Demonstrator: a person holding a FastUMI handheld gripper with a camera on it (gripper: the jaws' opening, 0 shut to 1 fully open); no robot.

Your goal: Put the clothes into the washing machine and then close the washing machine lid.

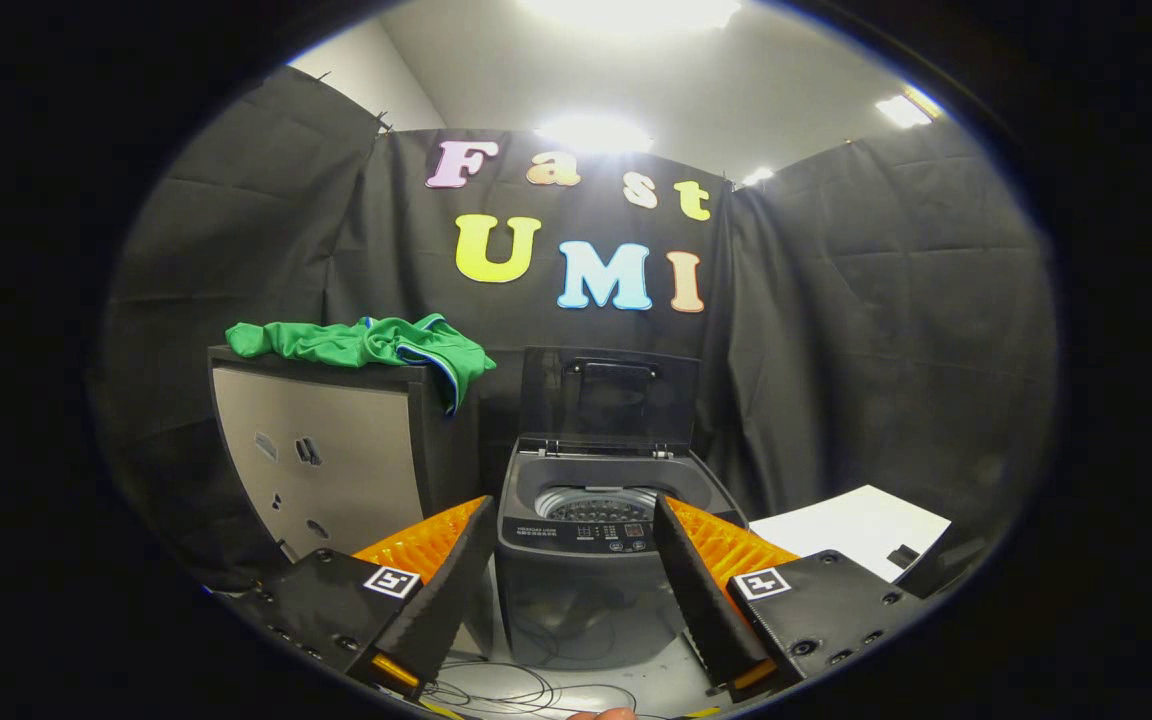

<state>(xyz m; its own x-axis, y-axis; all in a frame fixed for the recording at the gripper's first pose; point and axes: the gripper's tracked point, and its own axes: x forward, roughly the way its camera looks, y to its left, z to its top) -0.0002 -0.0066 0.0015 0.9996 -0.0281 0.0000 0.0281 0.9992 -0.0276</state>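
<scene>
Spread wide and empty, my gripper frames the washing machine, lid propped up ready for loading; green clothes wait draped over the cabinet's top right corner.

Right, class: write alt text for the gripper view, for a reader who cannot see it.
A small top-loading washing machine stands with its lid raised, just beyond the open, empty gripper. A green garment lies atop a cabinet beside the machine, draping over its corner.
</scene>
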